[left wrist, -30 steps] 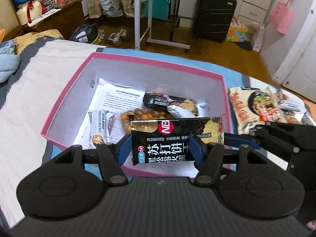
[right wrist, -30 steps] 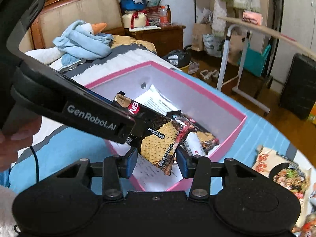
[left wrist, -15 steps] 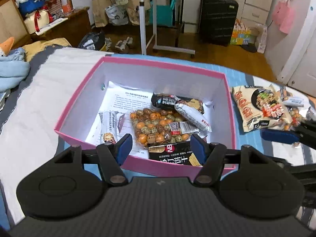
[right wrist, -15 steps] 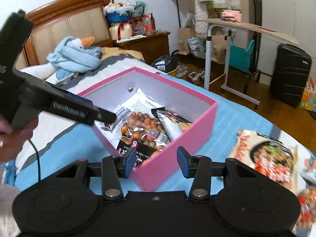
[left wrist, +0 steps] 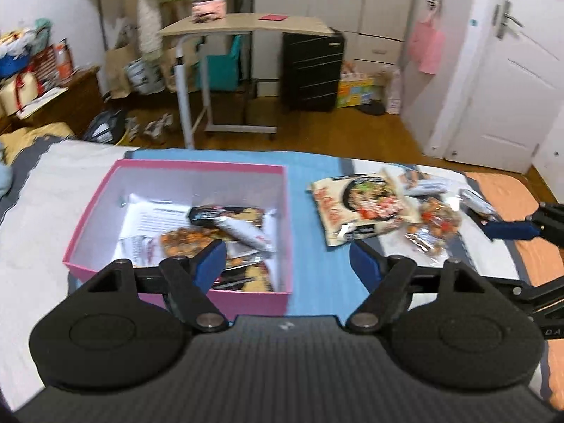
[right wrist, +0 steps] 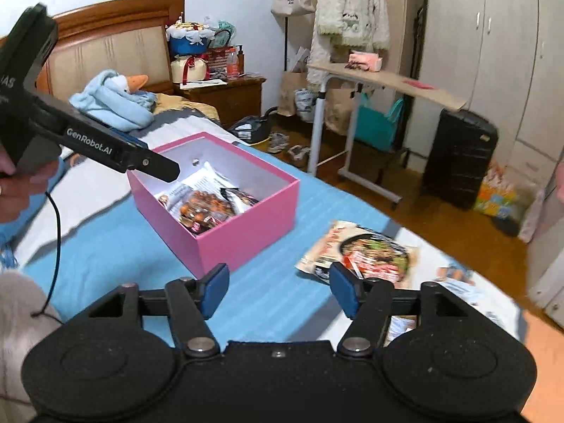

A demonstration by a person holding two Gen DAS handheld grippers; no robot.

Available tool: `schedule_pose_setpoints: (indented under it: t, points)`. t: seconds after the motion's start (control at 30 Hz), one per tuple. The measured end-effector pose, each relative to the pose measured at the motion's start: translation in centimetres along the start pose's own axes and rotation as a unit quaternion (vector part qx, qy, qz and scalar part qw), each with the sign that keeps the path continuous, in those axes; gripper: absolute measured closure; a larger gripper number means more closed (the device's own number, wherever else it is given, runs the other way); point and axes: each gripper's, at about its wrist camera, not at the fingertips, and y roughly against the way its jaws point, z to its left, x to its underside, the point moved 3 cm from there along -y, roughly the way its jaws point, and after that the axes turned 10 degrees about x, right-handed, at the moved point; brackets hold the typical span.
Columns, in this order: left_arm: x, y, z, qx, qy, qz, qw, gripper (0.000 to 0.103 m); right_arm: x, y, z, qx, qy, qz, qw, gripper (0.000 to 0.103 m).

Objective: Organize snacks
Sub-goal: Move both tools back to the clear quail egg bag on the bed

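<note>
A pink box (left wrist: pixel 246 296) (right wrist: pixel 246 225) sits on the blue bedspread and holds several snack packs, the black cracker pack (left wrist: pixel 243 278) lying at its near side. To its right lie loose snacks, among them a large noodle pack (left wrist: pixel 359 208) (right wrist: pixel 370 253). My left gripper (left wrist: pixel 287 264) hangs above the box's near right corner, its jaws opening with nothing between them. My right gripper (right wrist: pixel 278 290) hovers over the bedspread between box and noodle pack, jaws opening and empty. The right gripper's finger (left wrist: pixel 507 230) also shows over the loose snacks.
A bed with headboard (right wrist: pixel 105 46) and a blue goose toy (right wrist: pixel 116 98) lies left. Beyond the bed stand a rolling side table (left wrist: pixel 246 28), a black suitcase (left wrist: pixel 310 70), a nightstand (right wrist: pixel 225 95) and a white door (left wrist: pixel 511 88). A hand (right wrist: pixel 17 187) holds the left gripper.
Both grippers let go of the black cracker pack, which now lies in the box. Both have pulled back, risen and swung right, jaws wider.
</note>
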Motion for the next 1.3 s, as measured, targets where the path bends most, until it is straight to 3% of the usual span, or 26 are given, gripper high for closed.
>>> schedule_pose_setpoints:
  t: [0.07, 0.23, 0.43, 0.6, 0.73, 0.87, 1.07, 1.2, 1.3]
  points:
    - [0.3, -0.3, -1.4, 0.006, -0.015, 0.004, 0.9999, 0.023, 0.9, 0.9, -0.7, 0.013, -0.004, -0.004, 1.000, 0.027]
    - [1.5, -2.4, -4.0, 0.028, -0.036, 0.021, 0.9987, 0.019, 3.5, 1.1, -2.5, 0.045, -0.025, 0.013, 0.999, 0.025]
    - [2.6, -5.4, -5.9, 0.060, -0.029, 0.029, 0.9974, 0.019, 5.8, 1.0, -4.7, 0.067, -0.032, 0.029, 0.997, 0.019]
    - [2.4, -8.4, -7.7, 0.080, -0.029, 0.044, 0.9954, 0.015, 6.7, 0.2, -6.4, 0.081, -0.010, 0.021, 0.996, 0.013]
    - [1.4, -10.3, -10.4, 0.096, -0.077, 0.041, 0.9915, 0.015, 7.0, -1.1, -8.9, 0.081, 0.021, -0.002, 0.997, 0.013]
    - [0.0, -12.8, -12.0, 0.116, -0.056, 0.045, 0.9906, 0.015, 7.1, -3.2, -12.7, 0.096, 0.021, -0.019, 0.995, 0.014]
    - [-0.5, -18.8, -12.8, 0.113, -0.010, 0.082, 0.9901, 0.015, 9.0, -7.8, -18.4, 0.088, -0.093, 0.040, 0.991, 0.014]
    - [0.5, -22.6, -12.2, 0.117, 0.026, 0.112, 0.9864, 0.015, 11.3, -11.1, -20.3, 0.056, -0.187, 0.087, 0.977, 0.014]
    - [1.7, -25.3, -11.5, 0.125, 0.064, 0.141, 0.9800, 0.015, 13.1, -13.2, -20.9, 0.040, -0.249, 0.092, 0.963, 0.014]
